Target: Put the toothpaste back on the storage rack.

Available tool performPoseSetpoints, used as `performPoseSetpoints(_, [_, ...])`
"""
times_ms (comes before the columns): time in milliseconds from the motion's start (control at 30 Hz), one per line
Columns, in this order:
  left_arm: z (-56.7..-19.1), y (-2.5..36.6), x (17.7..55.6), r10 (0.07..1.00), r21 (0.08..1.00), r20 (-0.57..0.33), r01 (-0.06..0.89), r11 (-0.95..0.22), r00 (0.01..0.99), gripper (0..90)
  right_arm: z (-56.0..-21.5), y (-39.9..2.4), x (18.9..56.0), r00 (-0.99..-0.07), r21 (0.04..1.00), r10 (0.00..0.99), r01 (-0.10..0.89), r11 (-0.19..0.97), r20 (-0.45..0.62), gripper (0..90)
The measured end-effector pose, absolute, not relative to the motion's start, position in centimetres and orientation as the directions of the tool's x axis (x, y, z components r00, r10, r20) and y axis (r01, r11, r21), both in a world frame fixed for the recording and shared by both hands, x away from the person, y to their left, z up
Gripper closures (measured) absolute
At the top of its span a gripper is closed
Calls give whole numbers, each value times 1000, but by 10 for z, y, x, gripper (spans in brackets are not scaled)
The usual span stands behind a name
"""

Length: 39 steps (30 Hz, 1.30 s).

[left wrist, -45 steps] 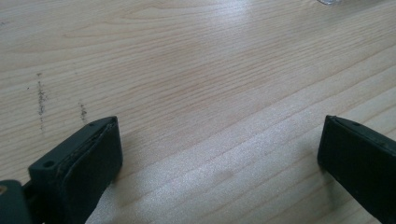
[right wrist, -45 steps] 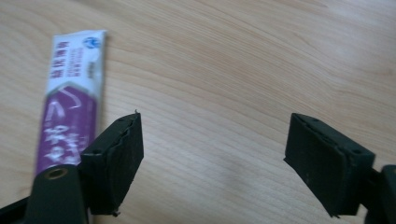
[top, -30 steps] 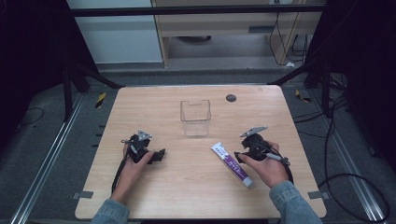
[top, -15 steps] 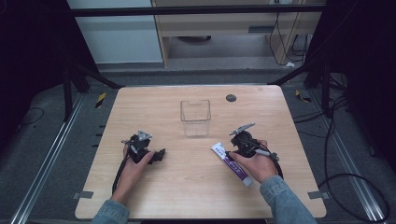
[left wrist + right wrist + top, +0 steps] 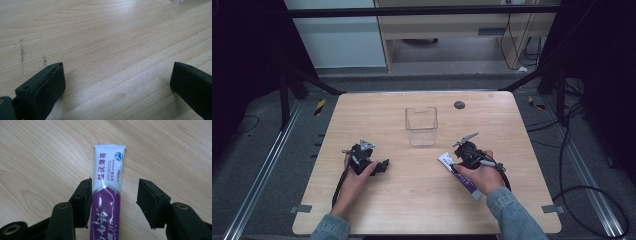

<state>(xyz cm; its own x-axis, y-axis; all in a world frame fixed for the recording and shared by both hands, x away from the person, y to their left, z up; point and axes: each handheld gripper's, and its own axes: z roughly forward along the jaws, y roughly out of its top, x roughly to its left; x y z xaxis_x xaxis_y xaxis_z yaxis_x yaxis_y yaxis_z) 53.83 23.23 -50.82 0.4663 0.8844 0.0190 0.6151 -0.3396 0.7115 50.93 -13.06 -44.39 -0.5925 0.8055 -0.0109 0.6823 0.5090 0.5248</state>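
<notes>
Since a second ago, the right claw (image 5: 112, 202) had slid over the toothpaste tube (image 5: 106, 195) lying flat on the counter (image 5: 412, 200), jaws wide and not yet squeezing, while the left claw (image 5: 117, 87) rested wide open, so picking up was still to do.

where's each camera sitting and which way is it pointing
High view: above the person's side, looking forward and down at the table, clear box, both hands.
Left gripper view: on the left gripper, facing bare tabletop between open jaws.
Right gripper view: on the right gripper, jaws astride the toothpaste tube.
Shared: the tube, in high and right gripper views.
</notes>
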Motion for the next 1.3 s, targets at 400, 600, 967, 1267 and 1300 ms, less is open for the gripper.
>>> performPoseSetpoints(400, [-508,232,540,883,711,19,614,-342,470,0,-462,-127,512,-585,476,811,720,506,22,426])
performPoseSetpoints(600, [-508,232,540,882,712,18,614,-342,470,0,-468,-119,512,-594,462,805,719,519,21,427])
performPoseSetpoints(967, [-508,233,540,881,711,18,614,-344,473,0,-473,-117,519,-582,445,812,738,508,39,433])
performPoseSetpoints(1267, [-508,233,540,881,711,17,613,-344,474,0,-476,-117,522,-574,434,818,747,504,38,449])
performPoseSetpoints(1300, [-508,233,540,881,711,18,613,-344,474,0,-476,-117,522,-576,435,816,745,506,38,454])
